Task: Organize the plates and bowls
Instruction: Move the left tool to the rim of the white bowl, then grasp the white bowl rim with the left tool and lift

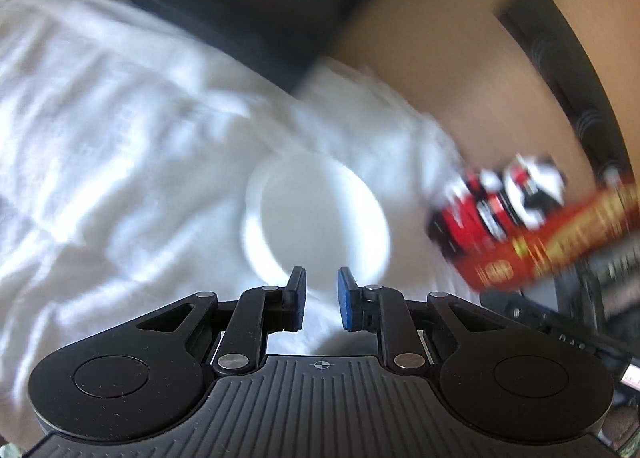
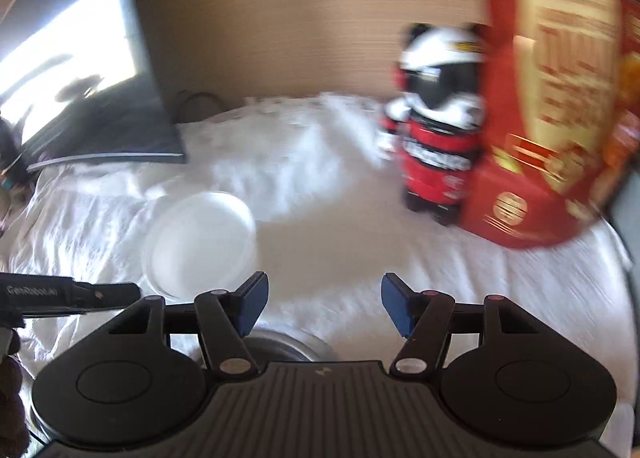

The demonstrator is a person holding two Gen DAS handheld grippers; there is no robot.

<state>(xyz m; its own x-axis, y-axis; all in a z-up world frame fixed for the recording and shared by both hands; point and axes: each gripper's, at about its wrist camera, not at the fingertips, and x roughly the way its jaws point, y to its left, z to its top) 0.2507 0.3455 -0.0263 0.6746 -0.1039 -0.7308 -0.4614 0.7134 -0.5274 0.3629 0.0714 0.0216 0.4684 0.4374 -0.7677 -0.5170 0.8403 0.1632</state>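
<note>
Both claws were empty: we kept our left claw [image 1: 322,300] narrowly parted and our right claw [image 2: 324,308] spread wider; the white plate [image 1: 320,218] lay just ahead of the left claw on the white sheet [image 1: 100,138].

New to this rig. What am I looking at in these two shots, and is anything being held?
No robot arm: a person holds a two-finger gripper in each hand, with a fisheye camera on each looking along its fingers.

In the left view, the left gripper has a narrow gap, nothing in it. In the right view, the right gripper stands wider, also empty.

Both blurred views show a white cloth with a white plate, a red box and a red-and-black figure. A metal bowl rim peeks out below the right gripper.
</note>
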